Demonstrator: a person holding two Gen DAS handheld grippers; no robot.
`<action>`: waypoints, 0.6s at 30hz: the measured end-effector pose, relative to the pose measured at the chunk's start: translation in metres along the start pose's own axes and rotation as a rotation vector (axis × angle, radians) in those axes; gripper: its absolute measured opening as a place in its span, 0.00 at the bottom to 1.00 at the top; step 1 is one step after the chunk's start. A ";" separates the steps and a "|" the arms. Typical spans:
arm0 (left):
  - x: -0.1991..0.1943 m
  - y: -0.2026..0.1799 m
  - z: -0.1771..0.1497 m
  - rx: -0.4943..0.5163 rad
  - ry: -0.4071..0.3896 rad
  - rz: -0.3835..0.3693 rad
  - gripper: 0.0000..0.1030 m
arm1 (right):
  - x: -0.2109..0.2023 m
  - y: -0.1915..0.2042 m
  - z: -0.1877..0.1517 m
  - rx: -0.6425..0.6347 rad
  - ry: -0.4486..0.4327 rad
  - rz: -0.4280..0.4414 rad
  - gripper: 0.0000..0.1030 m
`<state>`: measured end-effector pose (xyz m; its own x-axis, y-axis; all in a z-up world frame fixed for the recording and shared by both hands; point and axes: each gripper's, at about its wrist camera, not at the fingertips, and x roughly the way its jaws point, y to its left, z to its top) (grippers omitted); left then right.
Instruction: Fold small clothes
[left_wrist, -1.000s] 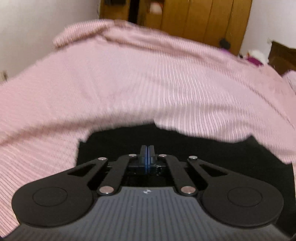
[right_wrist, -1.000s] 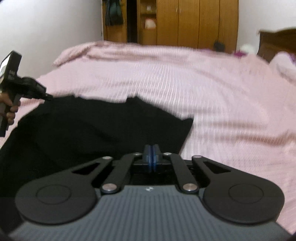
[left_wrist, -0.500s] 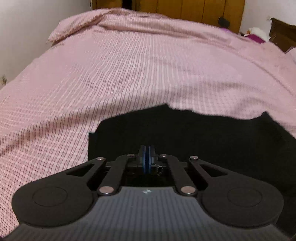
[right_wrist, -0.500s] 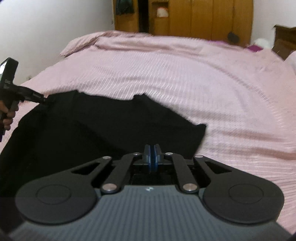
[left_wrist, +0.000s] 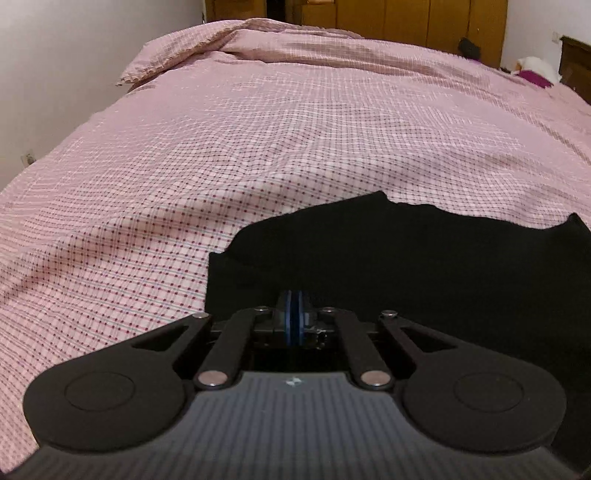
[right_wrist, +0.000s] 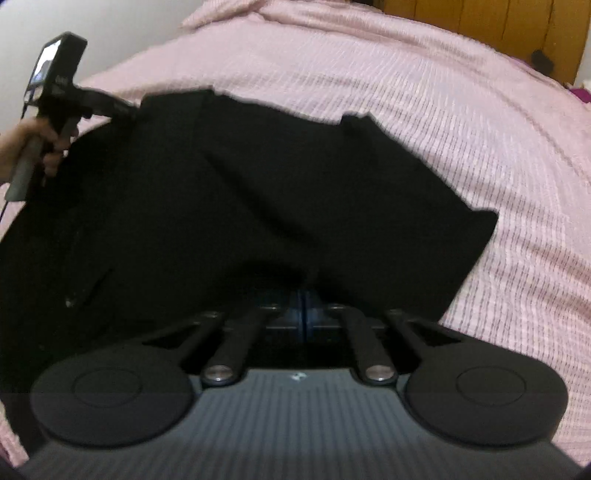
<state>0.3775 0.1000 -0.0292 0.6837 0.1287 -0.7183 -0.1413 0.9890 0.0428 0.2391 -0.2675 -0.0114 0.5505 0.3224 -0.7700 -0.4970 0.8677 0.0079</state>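
At nine o'clock in the right wrist view the left claw (right_wrist: 127, 107) meets the far left corner of the black cloth garment (right_wrist: 258, 192). In its own view the blue pads are pressed together with no gap, on the garment's near edge as far as the dark cloth lets me judge. Half a second ago the garment's far edge sat lower in both views; now it reaches further up the pink checked bedspread (left_wrist: 184, 177), and more black cloth fills the right wrist view. I read that as the garment being carried forward and spread flat, so folding proper has not begun.

At six o'clock the right claw (right_wrist: 303, 314) also has its pads together, and black cloth drapes right over them; it probably pinches the near hem, though blur hides the contact. A sleeve-like flap points to three o'clock.

The bed fills the room's width. A rumpled fold of bedspread lies at eleven o'clock, a brown wooden wardrobe (left_wrist: 424, 22) stands at twelve, and white wall (left_wrist: 55, 55) rises at ten.
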 end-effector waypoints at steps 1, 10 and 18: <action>0.001 0.001 -0.001 -0.003 -0.011 0.004 0.05 | -0.006 0.004 0.001 -0.015 -0.026 -0.010 0.05; 0.013 0.015 -0.015 -0.121 -0.138 0.173 0.05 | -0.031 0.009 0.038 -0.103 -0.182 -0.240 0.05; 0.022 0.006 -0.013 -0.078 -0.153 0.233 0.05 | 0.041 -0.018 0.017 0.006 -0.048 -0.301 0.08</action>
<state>0.3823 0.1081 -0.0539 0.7255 0.3669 -0.5822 -0.3577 0.9238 0.1365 0.2822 -0.2632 -0.0320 0.7036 0.0678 -0.7074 -0.3028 0.9291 -0.2122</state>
